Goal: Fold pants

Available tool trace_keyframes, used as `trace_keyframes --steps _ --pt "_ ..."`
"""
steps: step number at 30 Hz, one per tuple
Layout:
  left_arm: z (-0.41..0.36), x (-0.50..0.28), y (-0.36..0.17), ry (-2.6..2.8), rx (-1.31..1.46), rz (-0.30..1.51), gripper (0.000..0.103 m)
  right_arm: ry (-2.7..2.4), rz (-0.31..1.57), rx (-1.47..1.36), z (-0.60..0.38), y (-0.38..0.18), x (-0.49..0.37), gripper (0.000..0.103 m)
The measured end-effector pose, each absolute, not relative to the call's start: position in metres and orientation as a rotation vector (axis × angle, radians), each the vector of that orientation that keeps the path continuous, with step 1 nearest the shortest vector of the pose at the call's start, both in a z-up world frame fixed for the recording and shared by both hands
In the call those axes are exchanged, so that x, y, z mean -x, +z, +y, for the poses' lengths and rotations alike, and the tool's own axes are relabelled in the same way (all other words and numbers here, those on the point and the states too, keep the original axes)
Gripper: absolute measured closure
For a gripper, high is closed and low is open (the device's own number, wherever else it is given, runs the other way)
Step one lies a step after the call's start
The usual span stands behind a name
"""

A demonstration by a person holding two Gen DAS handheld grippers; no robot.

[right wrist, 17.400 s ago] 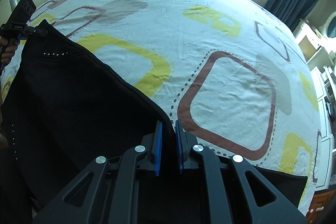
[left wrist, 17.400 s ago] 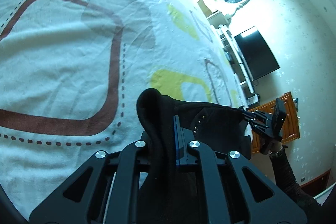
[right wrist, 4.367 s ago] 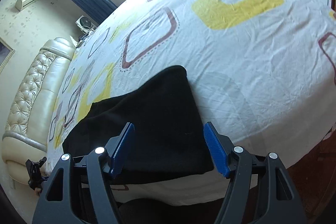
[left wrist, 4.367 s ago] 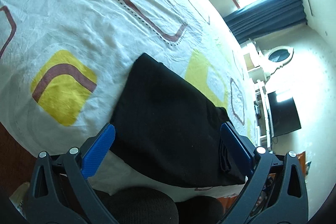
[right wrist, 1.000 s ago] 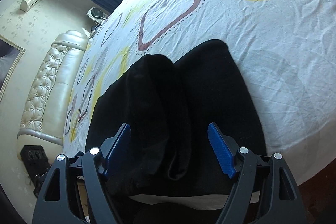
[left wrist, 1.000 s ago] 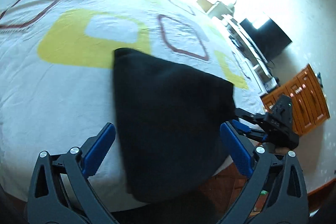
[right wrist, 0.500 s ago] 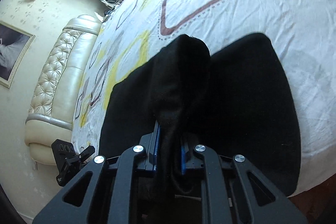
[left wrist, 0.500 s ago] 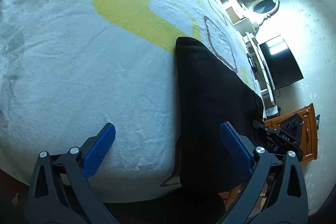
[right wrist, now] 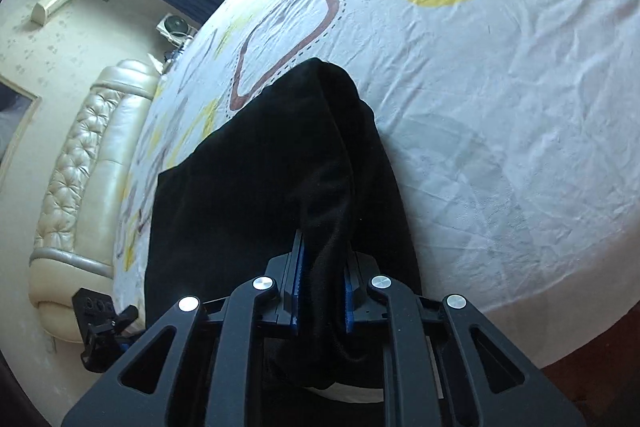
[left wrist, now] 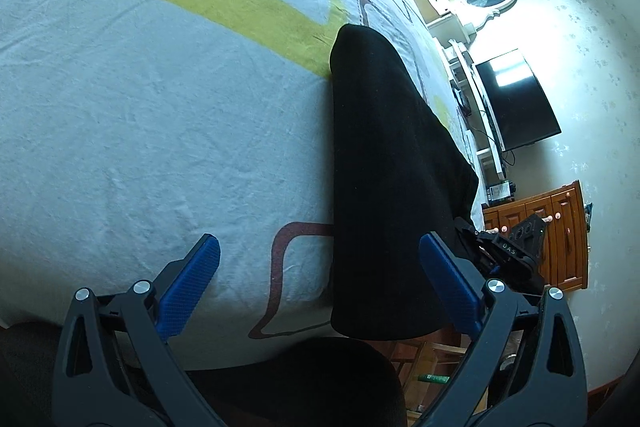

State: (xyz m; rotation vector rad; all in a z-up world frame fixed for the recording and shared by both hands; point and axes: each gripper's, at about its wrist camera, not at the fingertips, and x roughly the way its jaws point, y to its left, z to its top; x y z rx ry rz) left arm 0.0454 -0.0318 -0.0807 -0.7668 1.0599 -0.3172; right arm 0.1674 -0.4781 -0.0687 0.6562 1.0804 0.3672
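The black pants (right wrist: 256, 179) lie folded near the bed's edge, one thick fold raised upright.

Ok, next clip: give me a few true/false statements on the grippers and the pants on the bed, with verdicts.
1. The right gripper is shut on a raised fold of the black pants. True.
2. The left gripper is clamped on the pants. False: it is open, jaws wide apart, holding nothing.
3. The pants lie on a patterned bedsheet. True.
4. The pants are blue denim. False: they are black.
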Motion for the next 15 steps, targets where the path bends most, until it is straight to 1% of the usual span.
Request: trace_keyframes --steps 2,7,10,11,12,13,14,15 --pt "-0.037 -0.045 -0.082 -0.324 0.762 1.065 0.003 0.401 1.070 -0.684 -0.484 -0.071 -0.167 0.087" --pt "-0.045 -0.041 -0.083 -0.330 0.690 1.066 0.003 0.452 1.056 -0.673 -0.492 -0.070 -0.162 0.080" --pt "-0.047 -0.042 -0.081 -0.339 0.665 1.063 0.003 0.460 1.057 -0.678 -0.499 -0.067 -0.161 0.078" --pt "-0.047 -0.044 -0.082 -0.343 0.663 1.065 0.003 0.445 1.057 -0.675 -0.505 -0.066 -0.160 0.076" --pt "-0.047 -0.045 -0.082 -0.347 0.664 1.067 0.003 0.421 1.056 -0.669 -0.511 -0.065 -0.159 0.063" --pt "-0.046 -0.045 -0.083 -0.351 0.666 1.067 0.003 0.358 1.061 -0.644 -0.516 -0.063 -0.158 0.036" --pt "-0.045 -0.045 -0.083 -0.357 0.671 1.066 0.003 0.263 1.060 -0.611 -0.523 -0.061 -0.157 0.033" --pt "-0.044 -0.046 -0.082 -0.361 0.676 1.066 0.003 0.218 1.050 -0.616 -0.530 -0.061 -0.154 0.033"
